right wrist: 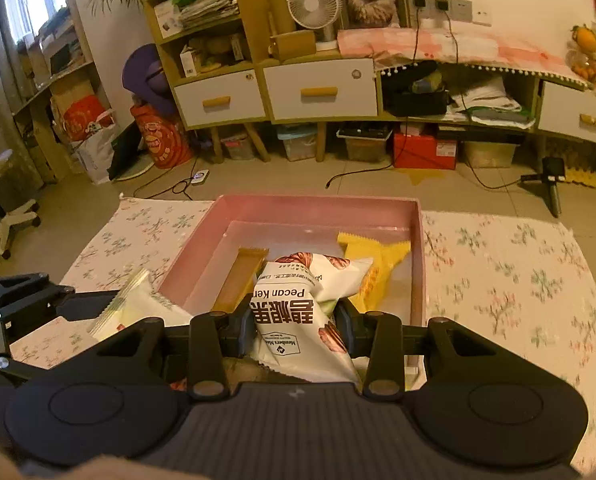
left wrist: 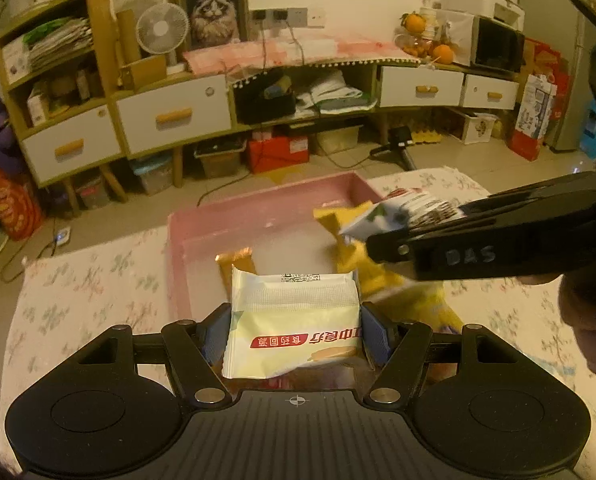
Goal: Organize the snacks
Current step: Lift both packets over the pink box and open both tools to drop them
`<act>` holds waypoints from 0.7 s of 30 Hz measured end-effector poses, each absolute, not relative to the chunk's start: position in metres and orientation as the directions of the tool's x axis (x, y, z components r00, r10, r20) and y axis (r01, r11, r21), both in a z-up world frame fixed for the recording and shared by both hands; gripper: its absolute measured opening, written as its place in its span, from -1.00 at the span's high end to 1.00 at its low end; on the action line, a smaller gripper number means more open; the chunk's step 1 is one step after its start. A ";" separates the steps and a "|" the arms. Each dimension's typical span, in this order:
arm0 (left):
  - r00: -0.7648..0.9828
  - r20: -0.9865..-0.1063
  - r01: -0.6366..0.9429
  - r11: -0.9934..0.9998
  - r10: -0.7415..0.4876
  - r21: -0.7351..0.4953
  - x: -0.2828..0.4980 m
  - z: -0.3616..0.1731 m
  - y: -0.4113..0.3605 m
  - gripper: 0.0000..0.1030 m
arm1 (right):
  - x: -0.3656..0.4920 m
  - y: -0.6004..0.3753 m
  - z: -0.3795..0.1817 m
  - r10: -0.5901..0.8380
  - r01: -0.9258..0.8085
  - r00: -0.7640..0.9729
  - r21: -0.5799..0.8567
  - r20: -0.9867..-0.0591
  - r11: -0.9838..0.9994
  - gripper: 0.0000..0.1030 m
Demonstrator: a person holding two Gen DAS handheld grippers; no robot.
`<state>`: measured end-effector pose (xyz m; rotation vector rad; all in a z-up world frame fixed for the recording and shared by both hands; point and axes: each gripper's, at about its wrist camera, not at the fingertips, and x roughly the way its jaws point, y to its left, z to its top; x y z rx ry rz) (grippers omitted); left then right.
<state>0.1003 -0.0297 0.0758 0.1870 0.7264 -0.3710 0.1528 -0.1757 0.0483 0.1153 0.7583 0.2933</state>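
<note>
My left gripper (left wrist: 295,334) is shut on a pale green-and-white snack packet (left wrist: 293,316) with a red label, held over the near edge of the pink tray (left wrist: 257,212). My right gripper (right wrist: 295,326) is shut on a white pecan kernel packet (right wrist: 298,312) and holds it above the near part of the pink tray (right wrist: 318,204). In the left wrist view the right gripper (left wrist: 382,240) comes in from the right with the pecan packet (left wrist: 402,210). A yellow packet (right wrist: 378,264) and a brown bar (right wrist: 241,276) lie in the tray.
The tray sits on a floral cloth (right wrist: 518,280) on the floor. The left gripper (right wrist: 109,300) with its pale packet (right wrist: 133,308) shows at the left of the right wrist view. A wooden cabinet (right wrist: 318,92) with drawers stands behind, with boxes and cables on the floor.
</note>
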 end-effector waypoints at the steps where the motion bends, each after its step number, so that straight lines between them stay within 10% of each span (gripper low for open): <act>1: 0.687 -0.676 0.398 0.916 -0.267 0.043 0.106 0.074 -0.031 -0.30 | 0.159 -0.175 0.048 0.302 -0.218 0.687 0.209 -0.661 0.953 0.28; 21: 0.605 -0.765 0.392 0.919 -0.223 0.042 0.187 0.019 -0.044 -0.32 | 0.228 -0.161 0.024 0.280 -0.212 0.657 0.185 -0.700 0.960 0.26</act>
